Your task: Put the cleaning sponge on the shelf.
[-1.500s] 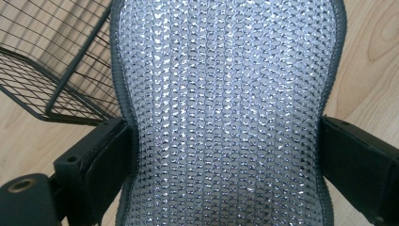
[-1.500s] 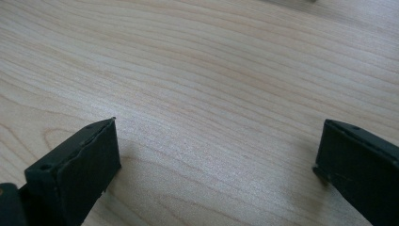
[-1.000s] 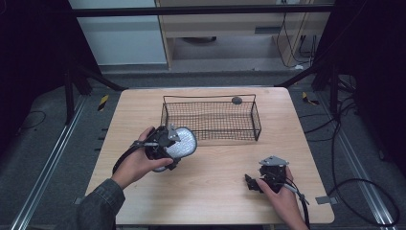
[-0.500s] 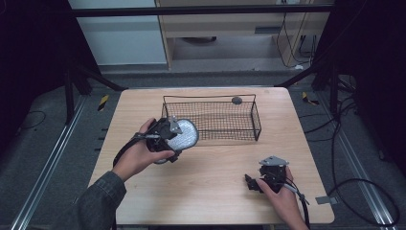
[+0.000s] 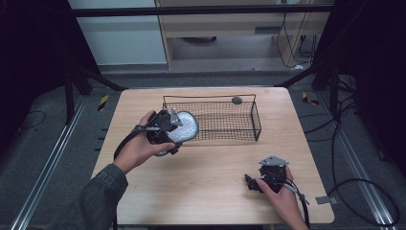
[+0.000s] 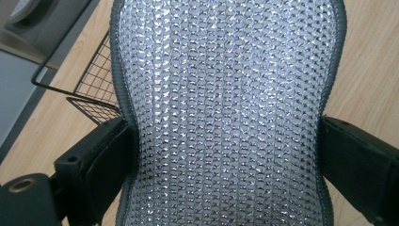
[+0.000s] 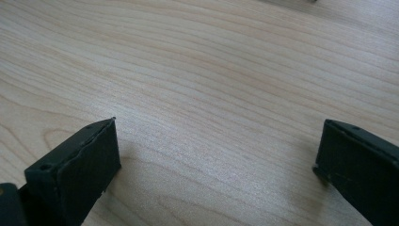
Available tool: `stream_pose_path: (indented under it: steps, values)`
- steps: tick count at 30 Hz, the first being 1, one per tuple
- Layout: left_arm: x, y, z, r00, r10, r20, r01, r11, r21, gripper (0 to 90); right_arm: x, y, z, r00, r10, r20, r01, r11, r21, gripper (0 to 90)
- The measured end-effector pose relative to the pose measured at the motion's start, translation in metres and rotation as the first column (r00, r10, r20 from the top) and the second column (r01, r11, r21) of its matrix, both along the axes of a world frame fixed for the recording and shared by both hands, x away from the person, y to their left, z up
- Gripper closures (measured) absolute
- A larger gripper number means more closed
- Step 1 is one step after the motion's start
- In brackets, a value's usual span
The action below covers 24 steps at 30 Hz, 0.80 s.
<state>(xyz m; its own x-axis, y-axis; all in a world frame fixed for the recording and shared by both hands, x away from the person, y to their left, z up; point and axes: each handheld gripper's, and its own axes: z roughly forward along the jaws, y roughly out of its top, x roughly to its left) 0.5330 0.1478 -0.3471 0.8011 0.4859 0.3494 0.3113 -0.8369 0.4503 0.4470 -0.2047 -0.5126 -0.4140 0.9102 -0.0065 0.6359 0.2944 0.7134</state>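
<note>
silver mesh glints between the left gripper's (image 5: 178, 130) jaws, and they are pressed in on both sides of a scouring pad (image 6: 226, 113), pinching its waist so the grey-bound edges bow inward. in the left gripper view the pad runs from bottom to top, a woven metallic weave with a dark grey trim, and behind it a corner of the black wire basket (image 6: 94, 89) peeks out at the left over pale wood. from the high view the pad (image 5: 184, 126) sits raised at the basket's (image 5: 210, 120) near left corner, overlapping its front rim; whether it touches the wire is not clear. the left hand (image 5: 141, 143) wraps the gripper body, a dark sleeve (image 5: 93, 199) trailing back to the bottom edge, a cable looping under the wrist.

over to the right gripper (image 5: 253, 182): jaws spread wide, nothing between them, just bare wood grain in the right gripper view. it rests low at the table's (image 5: 206, 191) near right part, well apart from the basket, the right hand (image 5: 277, 196) behind it and a grey three-cornered plate (image 5: 274, 161) on top.

in the basket's far right corner sits a small dark round object (image 5: 236, 100), too small to make out. a small grey tab (image 5: 324, 200) lies near the table's right edge.
</note>
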Motion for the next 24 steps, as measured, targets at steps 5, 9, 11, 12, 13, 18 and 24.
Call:
stream_pose_path:
  steps: [5,9,11,12,13,18,24]
  values:
    - [0.008,0.0,0.005,0.9999,0.005,0.011,-0.005,0.9999,0.01,6.0,0.0,0.0,0.0,1.0,0.001,0.001,-0.001,1.0,0.0,0.4]
    - [0.014,0.0,0.008,0.9998,0.009,0.02,-0.009,0.9998,0.016,6.0,0.0,0.0,0.0,1.0,-0.001,-0.001,0.001,1.0,0.004,0.4]
    - [0.017,0.0,0.009,0.9997,0.013,0.022,-0.014,0.9997,0.022,6.0,0.0,0.0,0.0,1.0,-0.001,0.003,0.001,1.0,0.002,0.4]
    - [0.019,-0.001,0.01,0.9996,0.012,0.026,-0.013,0.9997,0.023,6.0,0.0,0.0,0.0,1.0,-0.003,0.005,0.003,1.0,0.004,0.4]
    - [0.02,-0.001,0.011,0.9995,0.013,0.027,-0.014,0.9997,0.019,6.0,0.0,0.0,0.0,1.0,-0.003,0.006,0.002,1.0,0.005,0.3]
    - [0.026,-0.003,0.014,0.9993,0.011,0.036,-0.011,0.9998,0.019,6.0,0.0,0.001,-0.001,0.9999,-0.006,0.01,0.006,1.0,0.01,0.4]
    - [0.031,-0.005,0.017,0.999,0.01,0.043,-0.011,0.9996,0.025,6.0,0.001,0.0,-0.001,1.0,-0.001,0.01,0.001,1.0,0.01,0.3]
